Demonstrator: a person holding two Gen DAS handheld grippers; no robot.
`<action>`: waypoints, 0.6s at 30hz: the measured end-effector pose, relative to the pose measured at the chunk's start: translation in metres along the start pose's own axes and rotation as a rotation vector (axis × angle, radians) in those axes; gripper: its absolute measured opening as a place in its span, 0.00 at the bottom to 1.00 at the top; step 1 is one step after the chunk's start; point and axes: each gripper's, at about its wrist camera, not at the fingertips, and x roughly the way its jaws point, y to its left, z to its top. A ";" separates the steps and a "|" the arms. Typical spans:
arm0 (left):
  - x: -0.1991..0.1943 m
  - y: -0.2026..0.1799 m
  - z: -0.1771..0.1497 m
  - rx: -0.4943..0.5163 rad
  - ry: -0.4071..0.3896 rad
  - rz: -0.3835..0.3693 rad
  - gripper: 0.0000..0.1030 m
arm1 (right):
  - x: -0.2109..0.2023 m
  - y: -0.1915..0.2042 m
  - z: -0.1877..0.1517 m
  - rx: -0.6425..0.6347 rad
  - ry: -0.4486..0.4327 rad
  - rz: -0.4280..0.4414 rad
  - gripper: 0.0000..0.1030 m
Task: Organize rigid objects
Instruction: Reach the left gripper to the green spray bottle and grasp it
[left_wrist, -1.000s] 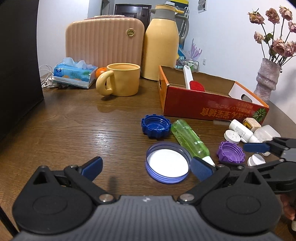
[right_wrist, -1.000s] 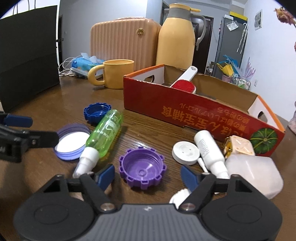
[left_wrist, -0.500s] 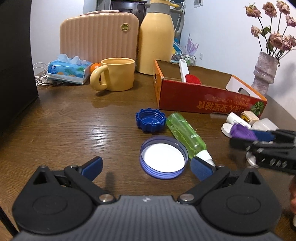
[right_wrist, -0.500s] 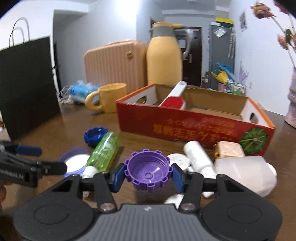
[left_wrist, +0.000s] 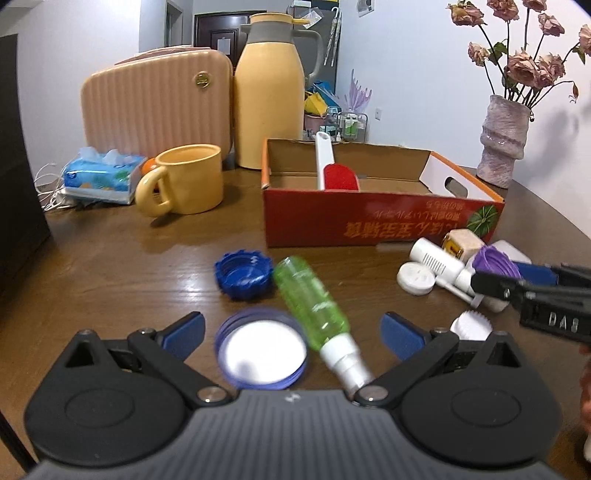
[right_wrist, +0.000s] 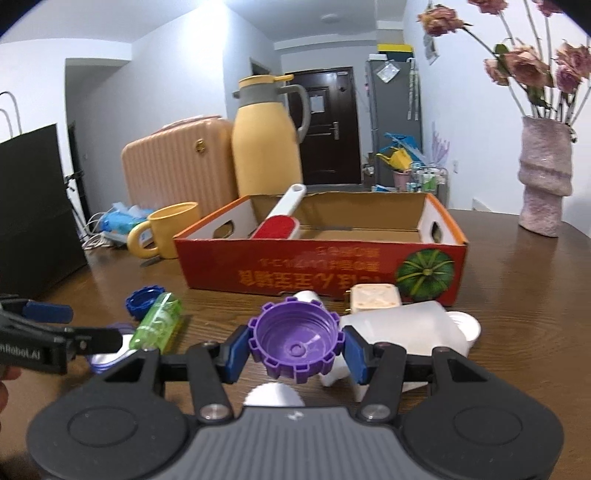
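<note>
My right gripper (right_wrist: 295, 349) is shut on a purple toothed cap (right_wrist: 295, 341) and holds it above the table, in front of the red cardboard box (right_wrist: 317, 273). The cap also shows in the left wrist view (left_wrist: 496, 260). My left gripper (left_wrist: 291, 334) is open and empty, its fingers on either side of a blue-rimmed white lid (left_wrist: 262, 352) and a green spray bottle (left_wrist: 314, 304) lying on the table. A dark blue toothed cap (left_wrist: 242, 273) lies just beyond. A red and white brush (right_wrist: 280, 218) lies in the box.
White bottles and caps (right_wrist: 402, 328) and a beige square cap (right_wrist: 373, 297) lie by the box's front. A yellow mug (left_wrist: 184, 179), tissue pack (left_wrist: 101, 175), pink case (left_wrist: 159, 107) and yellow jug (left_wrist: 271, 92) stand behind. A vase (right_wrist: 543, 181) stands at the far right.
My right gripper closed on the purple cap and lifted it off the table toward the box. My left gripper moved forward over the blue-rimmed lid and green bottle, staying open.
</note>
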 end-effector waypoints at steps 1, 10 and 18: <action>0.002 -0.003 0.004 0.000 0.004 -0.003 1.00 | -0.001 -0.003 0.000 0.006 -0.004 -0.013 0.51; 0.036 -0.036 0.026 0.047 0.026 0.034 0.77 | -0.007 -0.025 0.001 0.054 -0.035 -0.082 0.51; 0.067 -0.037 0.014 0.011 0.118 0.032 0.58 | -0.007 -0.027 0.000 0.059 -0.032 -0.068 0.51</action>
